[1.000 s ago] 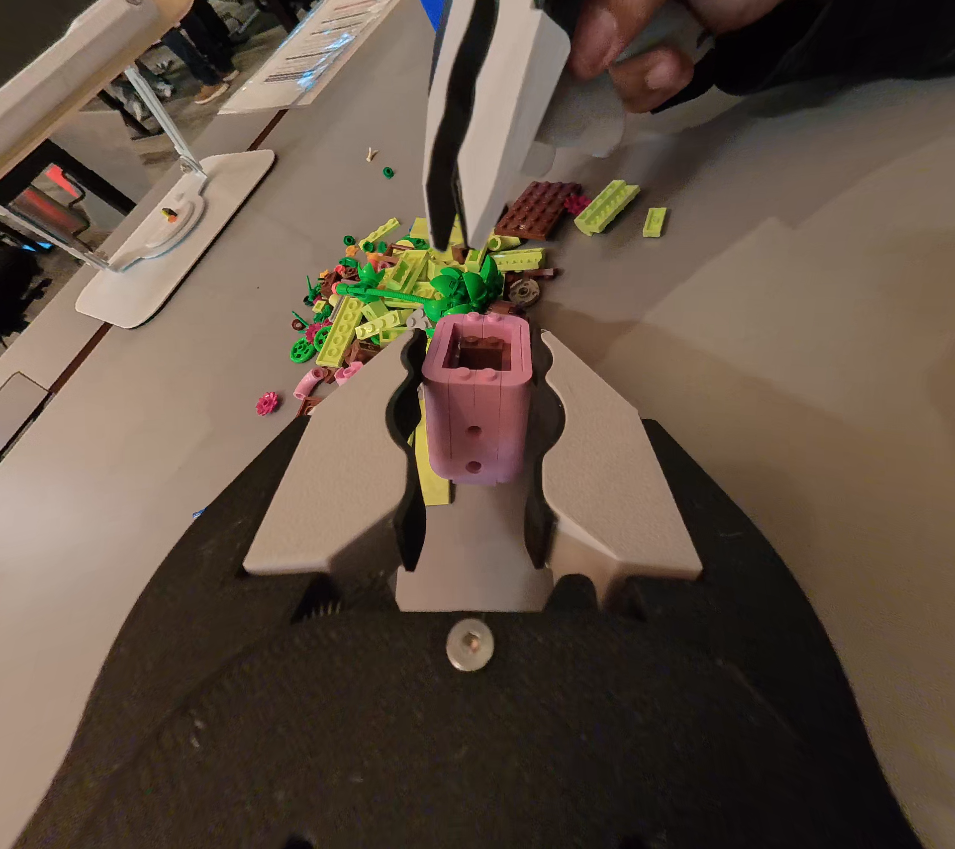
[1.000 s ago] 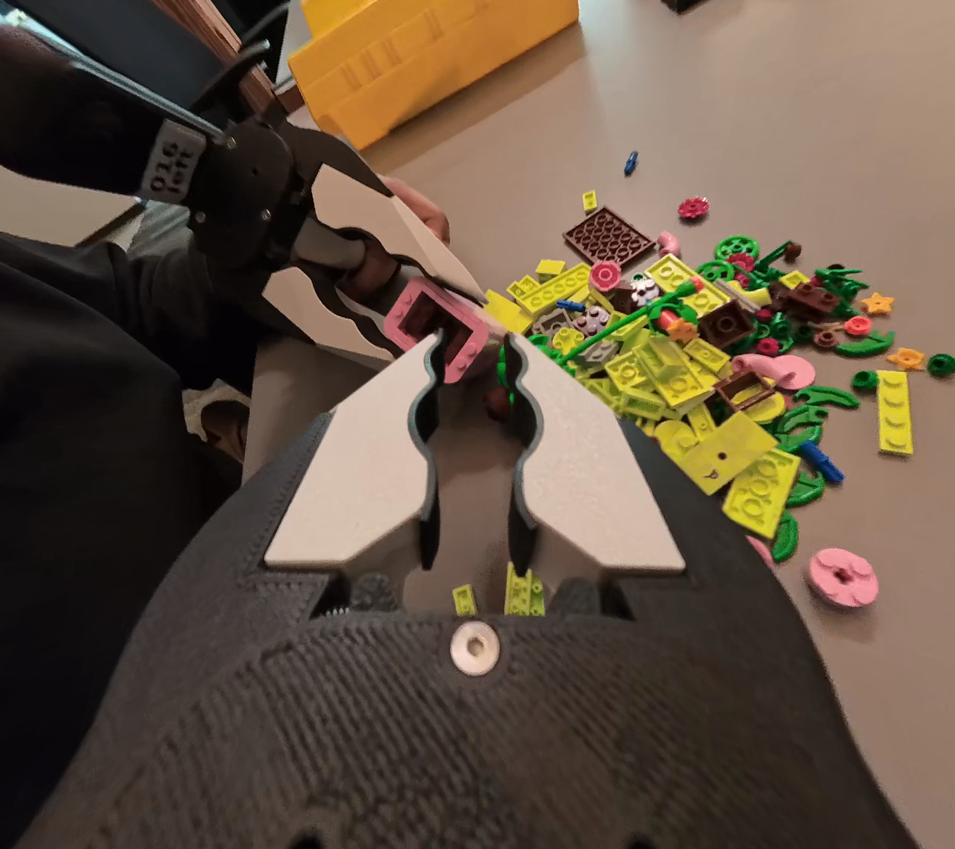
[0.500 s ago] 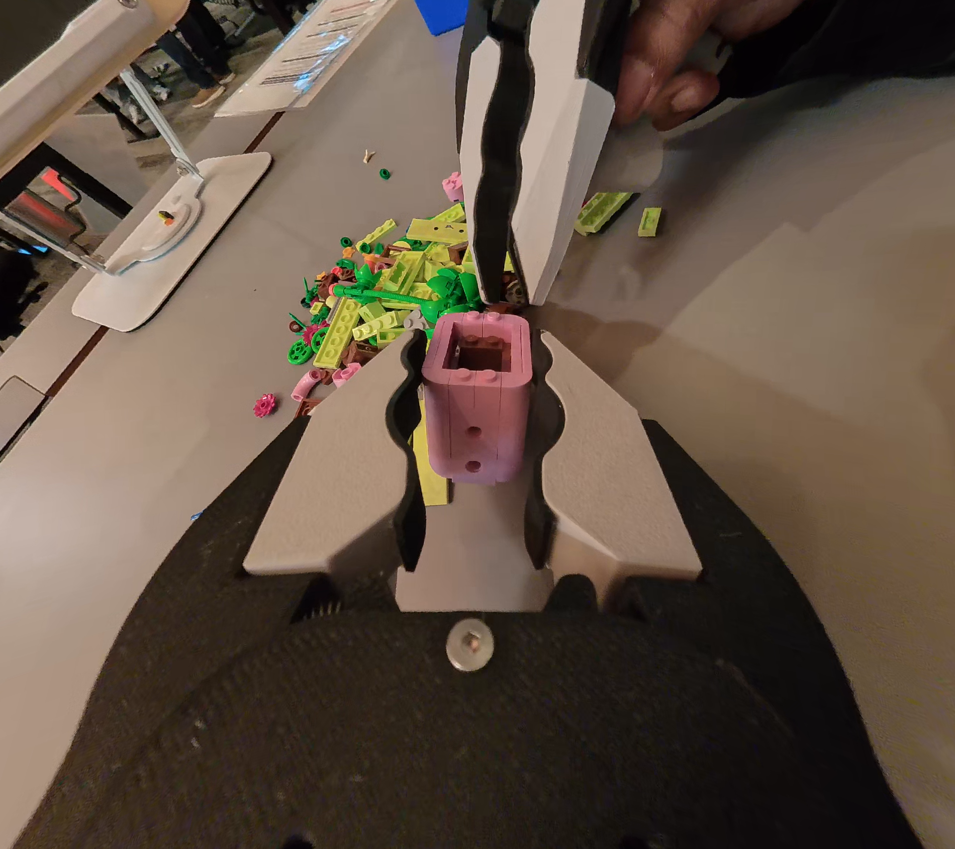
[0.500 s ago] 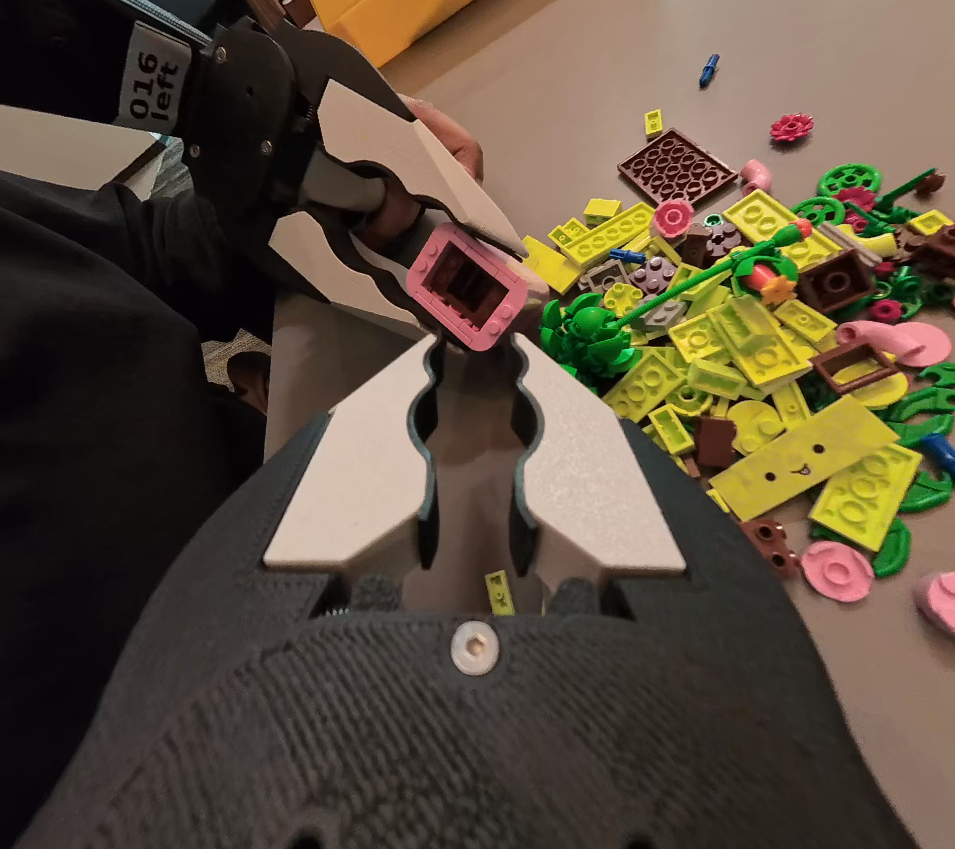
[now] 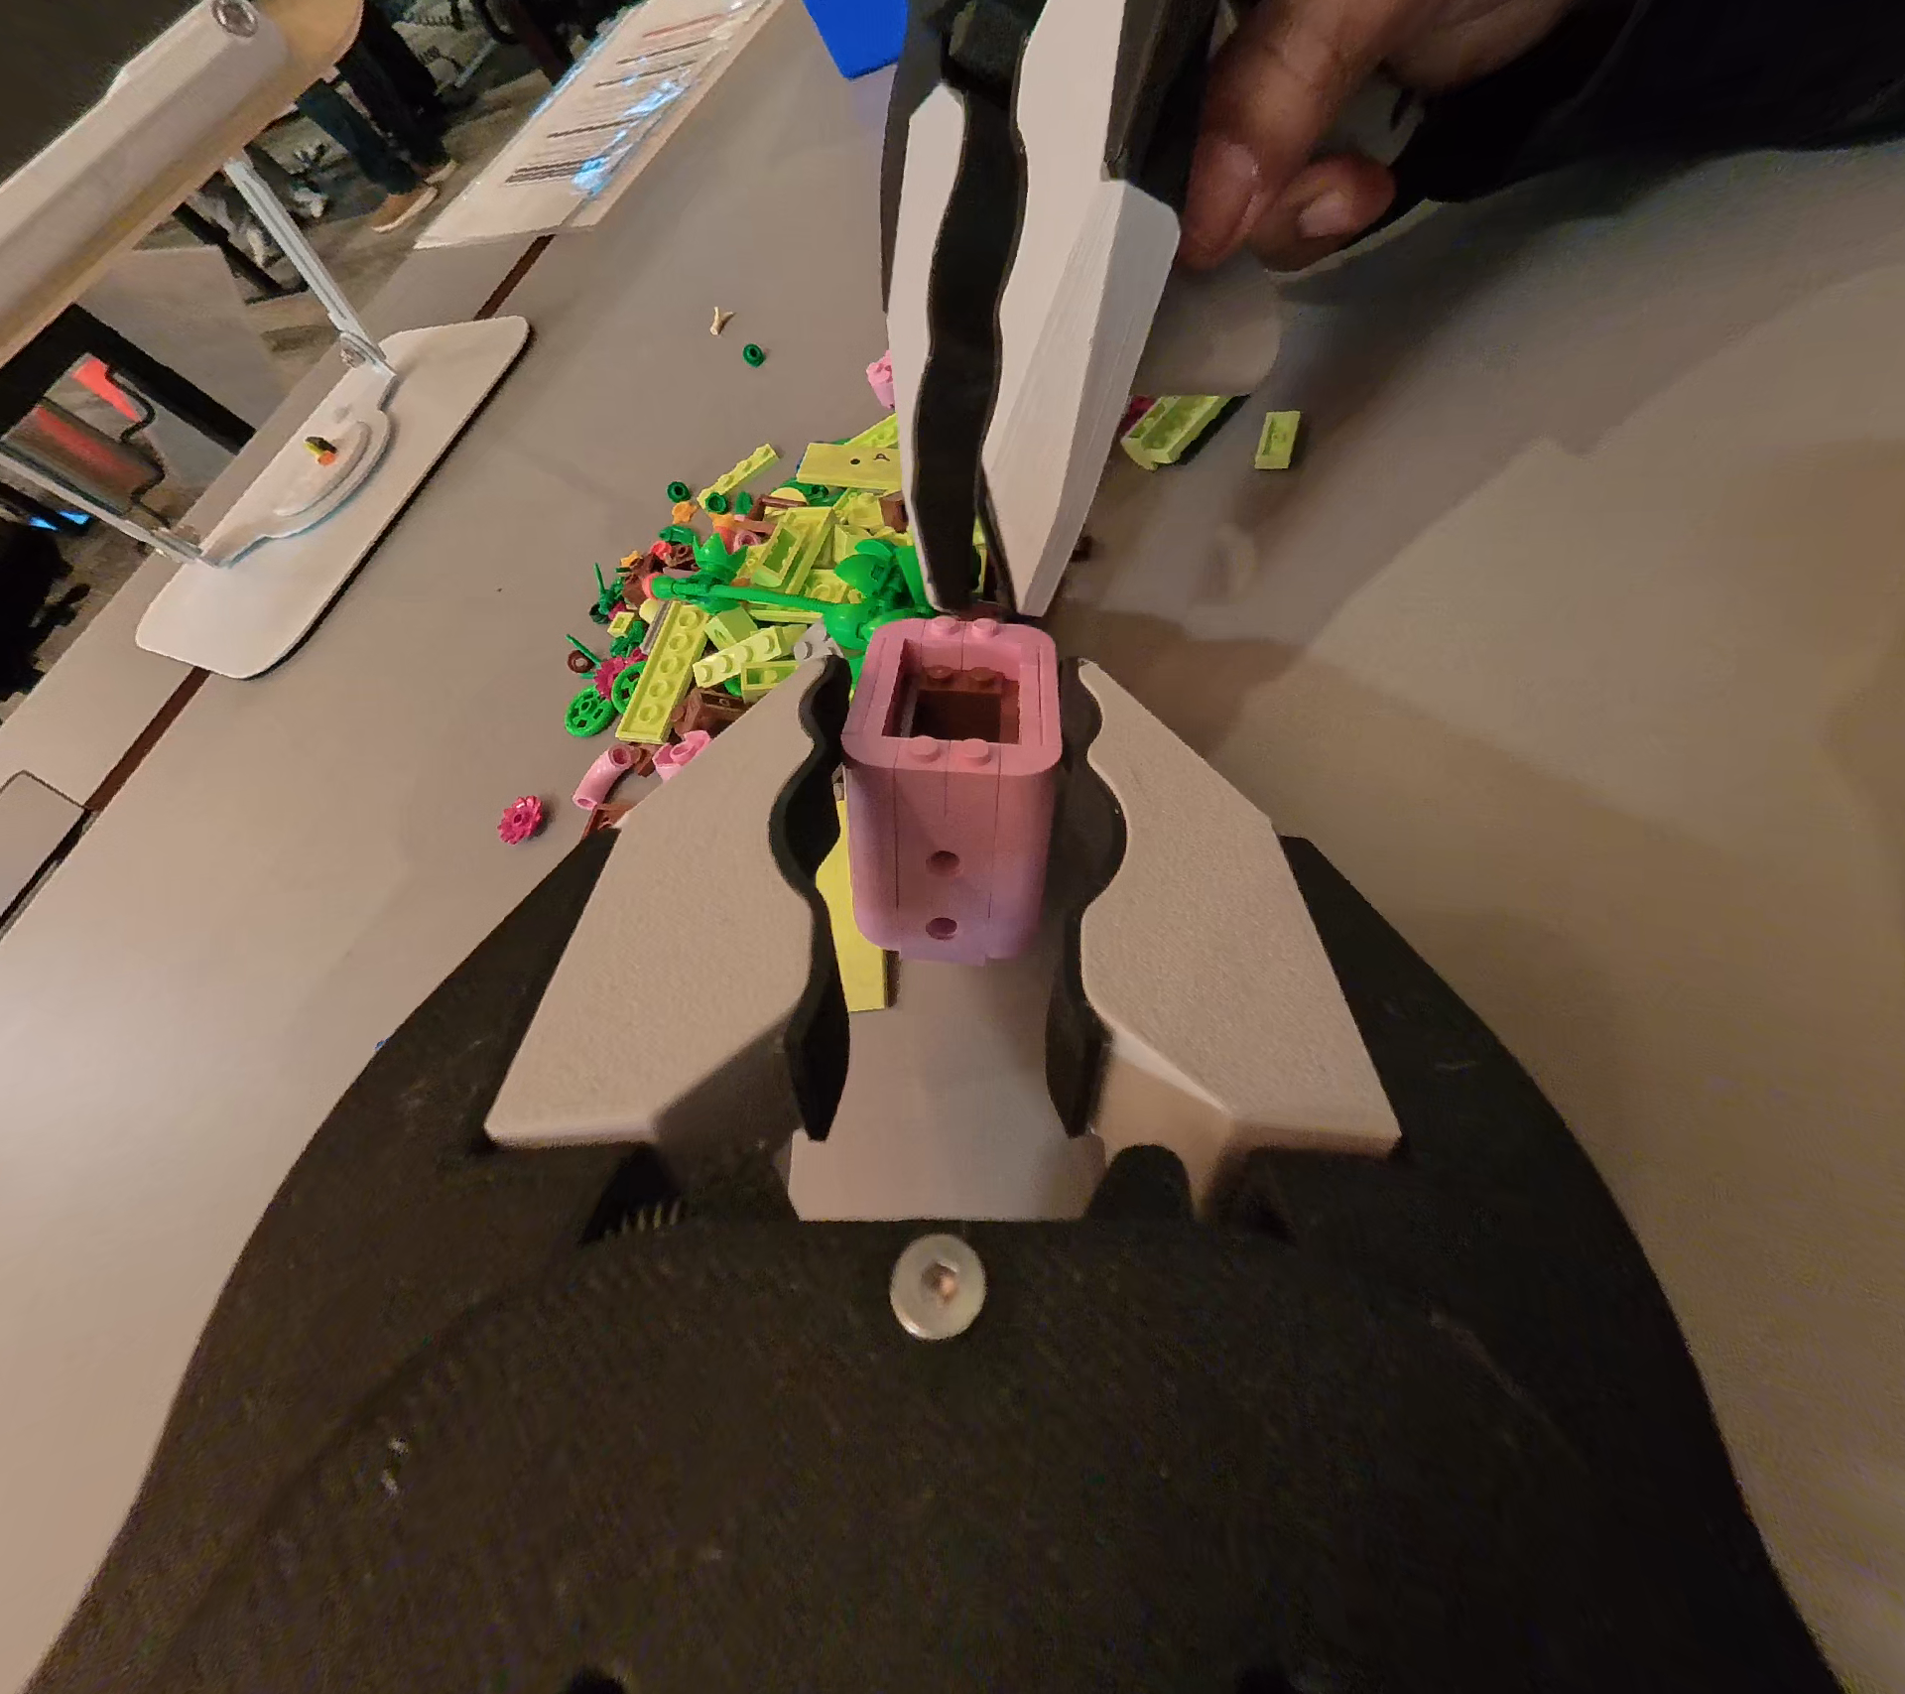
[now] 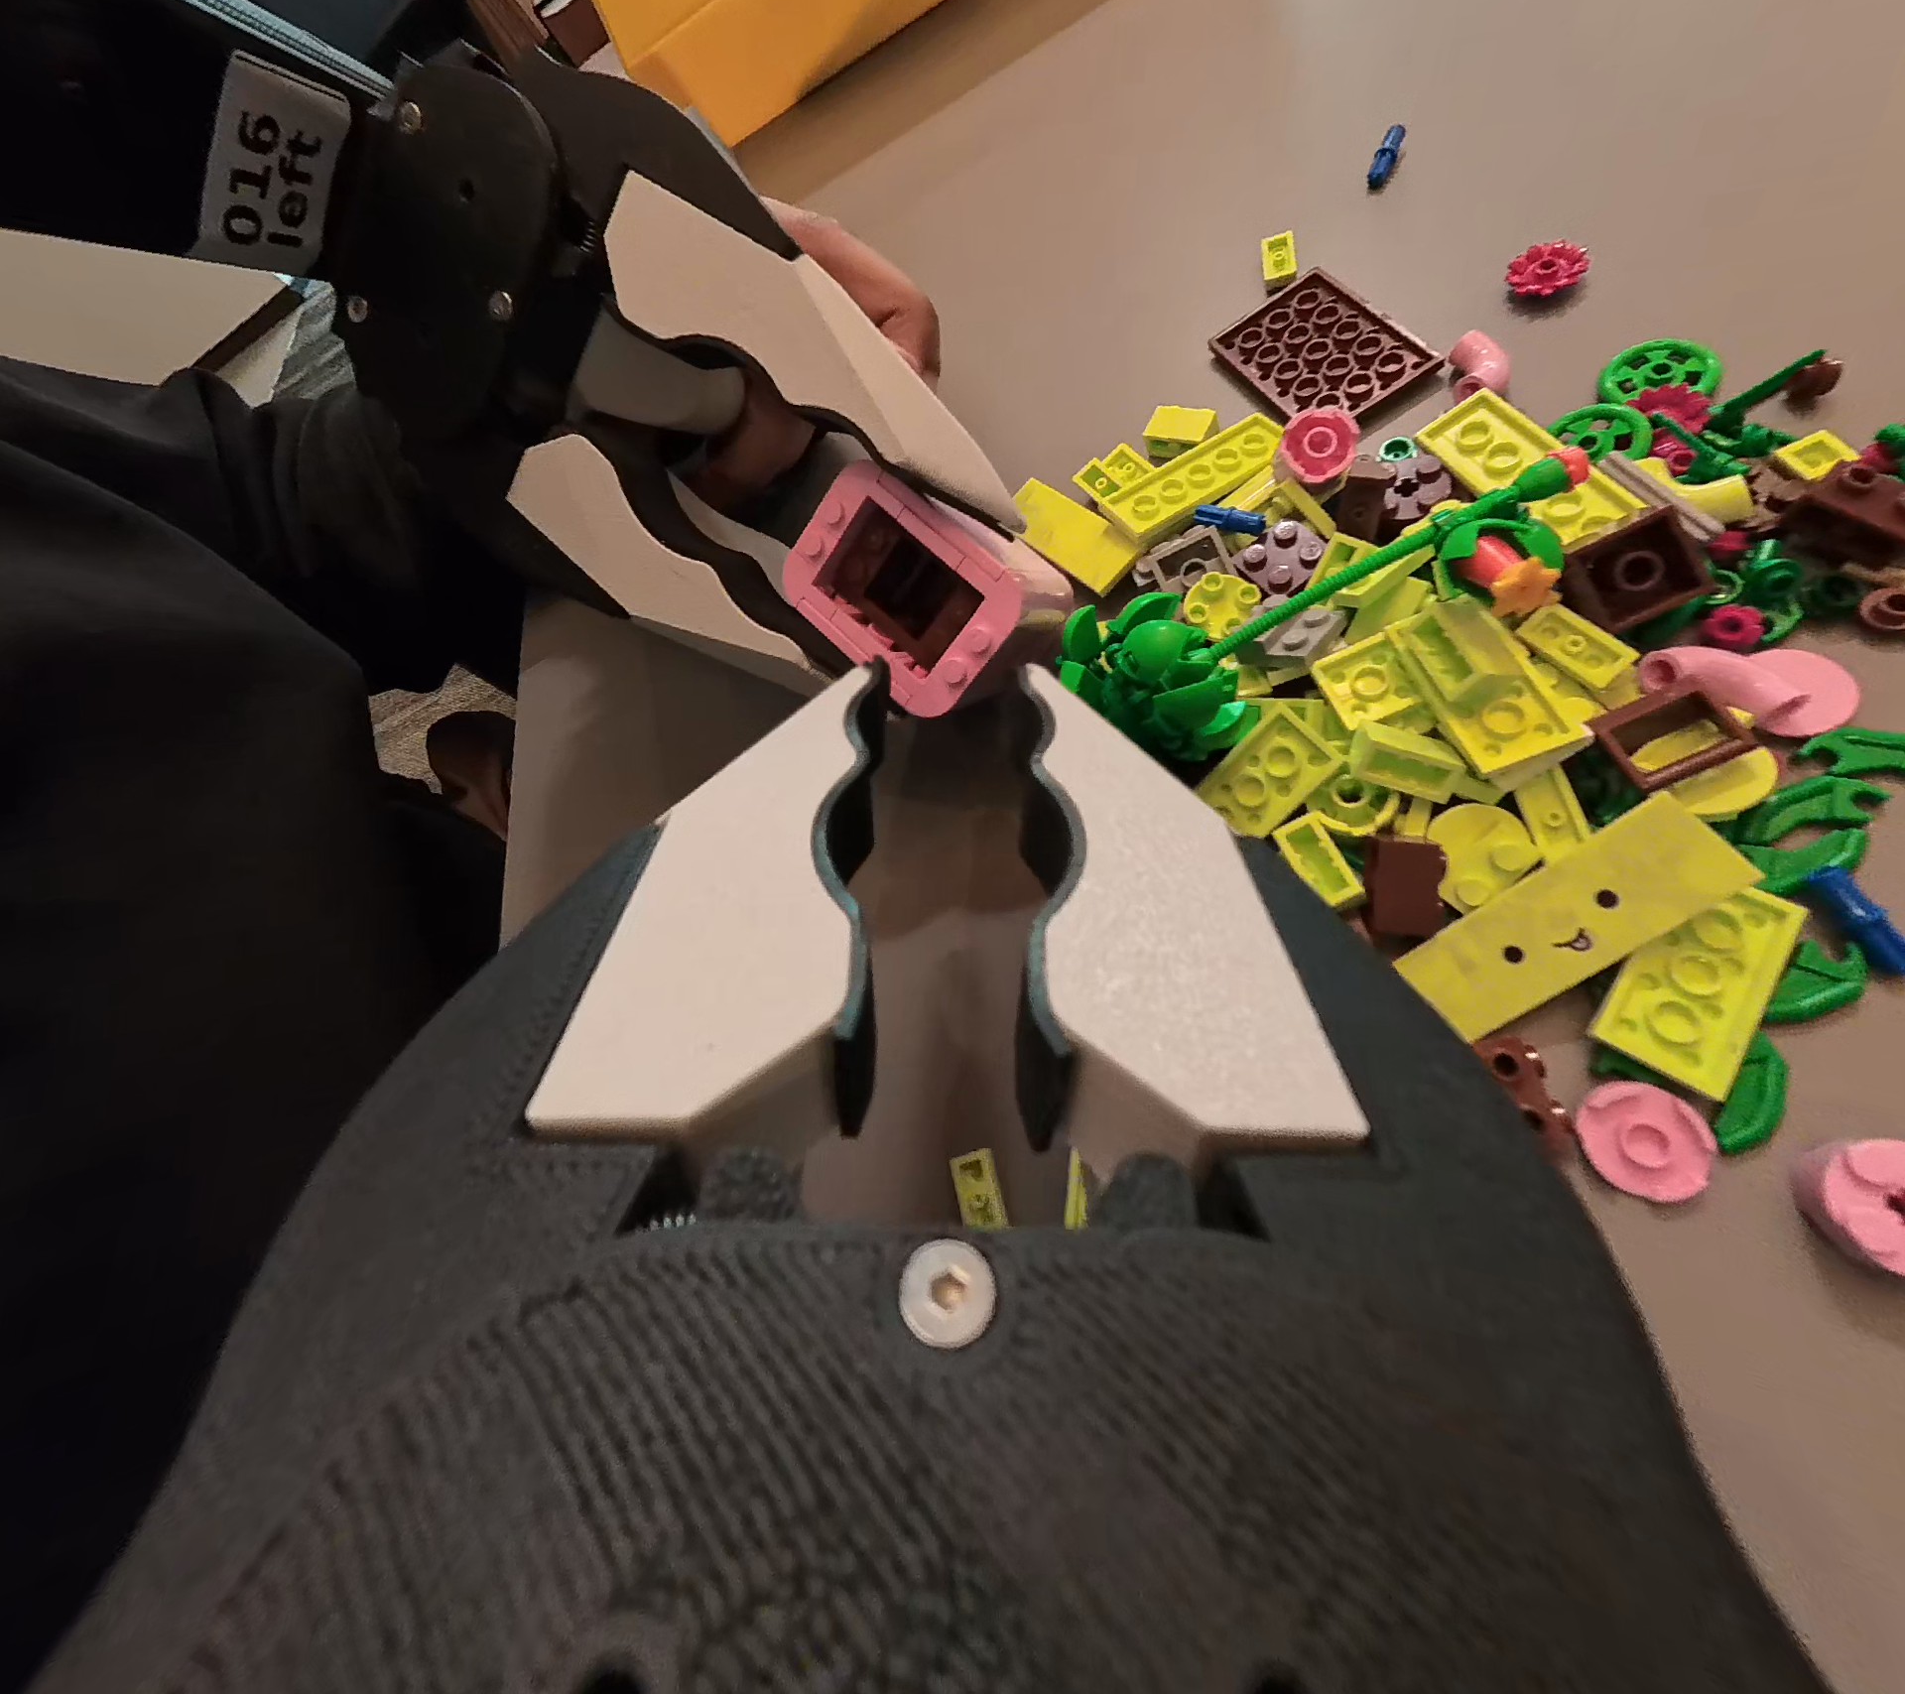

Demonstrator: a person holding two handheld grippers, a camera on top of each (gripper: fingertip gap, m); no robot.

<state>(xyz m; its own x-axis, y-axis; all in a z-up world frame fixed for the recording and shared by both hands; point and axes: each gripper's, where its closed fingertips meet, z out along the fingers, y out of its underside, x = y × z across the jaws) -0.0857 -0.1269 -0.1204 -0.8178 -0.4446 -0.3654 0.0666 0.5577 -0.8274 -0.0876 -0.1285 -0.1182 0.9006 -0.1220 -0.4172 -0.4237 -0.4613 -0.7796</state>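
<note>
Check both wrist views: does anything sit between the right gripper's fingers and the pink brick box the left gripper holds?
Nothing visible: the right gripper, open, has its tips at the pink brick box's rim, clamped in the left gripper.

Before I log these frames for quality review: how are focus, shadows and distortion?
Left wrist view: hollow pink brick box sharp between the left gripper fingers; soft shadows on the grey tabletop; straight edges bow outward. Right wrist view: loose brick pile sharp centrally, blurring at the right edge.

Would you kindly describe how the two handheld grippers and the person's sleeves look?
Each gripper, left gripper and right gripper, has pale grey wedge fingers with wavy black pads on a textured black body with a silver screw. The left carries a white label. Sleeves are black.
</note>
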